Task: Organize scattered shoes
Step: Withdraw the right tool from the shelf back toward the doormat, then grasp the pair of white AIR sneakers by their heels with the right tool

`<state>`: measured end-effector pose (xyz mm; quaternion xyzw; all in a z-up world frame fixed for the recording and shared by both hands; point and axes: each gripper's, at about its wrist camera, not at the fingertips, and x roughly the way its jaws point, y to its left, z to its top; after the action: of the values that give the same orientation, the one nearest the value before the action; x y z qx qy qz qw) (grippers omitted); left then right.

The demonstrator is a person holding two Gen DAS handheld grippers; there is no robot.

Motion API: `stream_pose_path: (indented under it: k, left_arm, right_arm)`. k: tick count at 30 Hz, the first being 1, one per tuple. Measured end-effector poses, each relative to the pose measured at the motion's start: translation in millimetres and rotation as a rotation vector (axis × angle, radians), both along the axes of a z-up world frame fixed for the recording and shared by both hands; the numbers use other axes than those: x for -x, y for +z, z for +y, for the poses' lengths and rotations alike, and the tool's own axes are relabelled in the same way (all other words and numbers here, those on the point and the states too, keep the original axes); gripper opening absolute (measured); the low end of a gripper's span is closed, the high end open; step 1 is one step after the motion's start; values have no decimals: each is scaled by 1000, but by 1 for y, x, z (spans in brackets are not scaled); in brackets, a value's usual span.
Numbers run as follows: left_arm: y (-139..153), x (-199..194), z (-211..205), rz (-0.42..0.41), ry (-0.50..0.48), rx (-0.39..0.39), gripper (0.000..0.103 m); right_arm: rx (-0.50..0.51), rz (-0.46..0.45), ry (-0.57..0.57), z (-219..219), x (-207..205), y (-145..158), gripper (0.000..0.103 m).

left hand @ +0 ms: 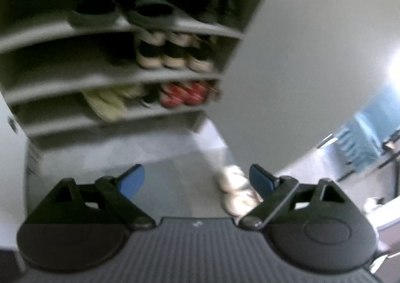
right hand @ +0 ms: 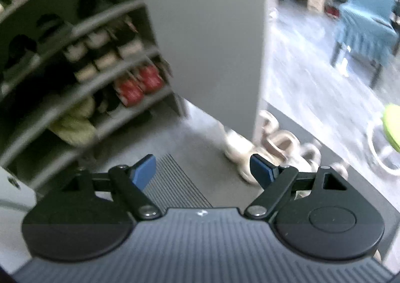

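A grey shoe cabinet [left hand: 120, 75] with slanted shelves fills the upper left of both views. It holds dark shoes, cream shoes [left hand: 172, 57] and a red pair [left hand: 185, 94]. On the grey floor mat by the open cabinet door lie cream-white shoes [left hand: 236, 190], and the right wrist view shows them [right hand: 237, 148] with beige sandals [right hand: 277, 140] beside them. My left gripper [left hand: 197, 180] is open and empty above the mat, left of the white shoes. My right gripper [right hand: 202, 170] is also open and empty, its right finger in front of the white shoes.
The open grey cabinet door [right hand: 210, 32] stands upright between the shelves and the room. A blue chair [right hand: 365, 25] stands at the far right on the pale floor. A green-topped stool [right hand: 392, 130] is at the right edge. Yellow-green footwear [left hand: 110, 102] lies on a low shelf.
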<state>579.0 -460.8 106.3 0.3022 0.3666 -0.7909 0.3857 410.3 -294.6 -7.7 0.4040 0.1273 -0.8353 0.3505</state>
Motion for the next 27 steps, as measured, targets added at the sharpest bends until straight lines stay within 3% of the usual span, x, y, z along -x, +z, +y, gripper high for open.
stream_pose_path:
  k: [3,8,10,13,18,22,27]
  left_arm:
    - [3,31,41,20,3,-26,92]
    - [15,101,88,39,-85,69,95]
    - [3,132,98,44,-120,82,96]
    - [-29,188,126,-14,-185,169,96]
    - [-130,252,171,-231,-278,328,96]
    - [-243,273,202,-439,-355,447,94]
    - [-358,279,223,-563,-492,521,91]
  right_arm:
    - [-31,-17,-64,46,14,-6,84]
    - [-90,-21,-178,124,60,-23,84]
    - [-109,-24,-219,150,80,-38,84]
    - [-138,-44,-289,191,114,-68,84]
    - [-214,-111,-400,257,177,-146,84]
    - [-194,-159,-478,285,205,-190,84]
    - [-142,-194,-507,300,235,-254,84]
